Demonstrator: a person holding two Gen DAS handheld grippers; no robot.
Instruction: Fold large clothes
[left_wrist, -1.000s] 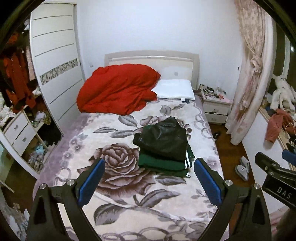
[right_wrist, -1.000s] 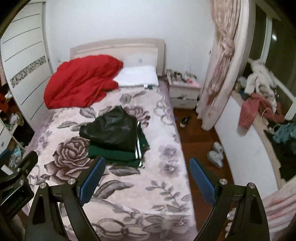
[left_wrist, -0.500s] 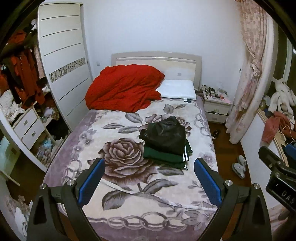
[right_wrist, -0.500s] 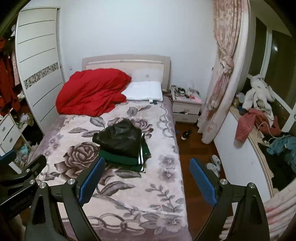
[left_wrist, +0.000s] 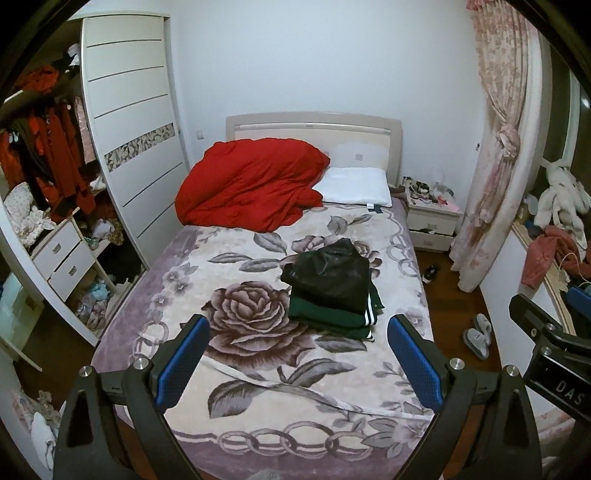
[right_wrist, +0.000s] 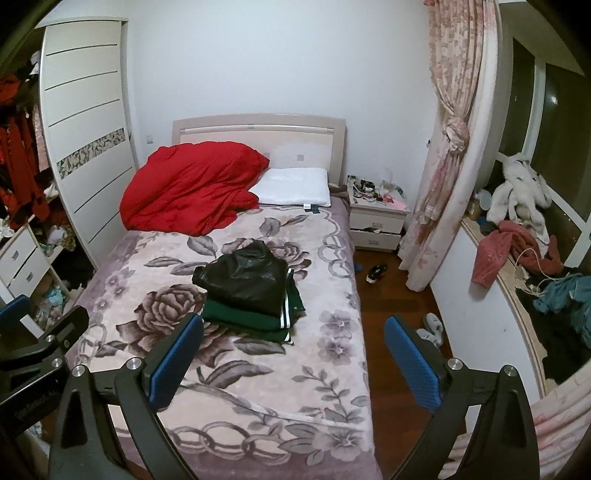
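Note:
A folded black jacket (left_wrist: 330, 272) lies on top of a folded green garment with white stripes (left_wrist: 332, 318), stacked in the middle of the bed (left_wrist: 258, 369). The stack also shows in the right wrist view, black jacket (right_wrist: 245, 277) on the green garment (right_wrist: 251, 319). My left gripper (left_wrist: 297, 360) is open and empty, well back from the stack above the foot of the bed. My right gripper (right_wrist: 293, 360) is open and empty, also far from the stack, over the bed's right edge.
A red duvet (left_wrist: 251, 190) and a white pillow (left_wrist: 356, 186) lie at the bed's head. A wardrobe (left_wrist: 129, 147) and drawers (left_wrist: 62, 258) stand left. A nightstand (left_wrist: 430, 221), curtain (left_wrist: 495, 147), slippers (left_wrist: 478, 334) and a cluttered ledge (right_wrist: 517, 251) are to the right.
Both grippers have pulled back and up from the bed, so the folded stack looks smaller and farther away. Both stay open and empty.

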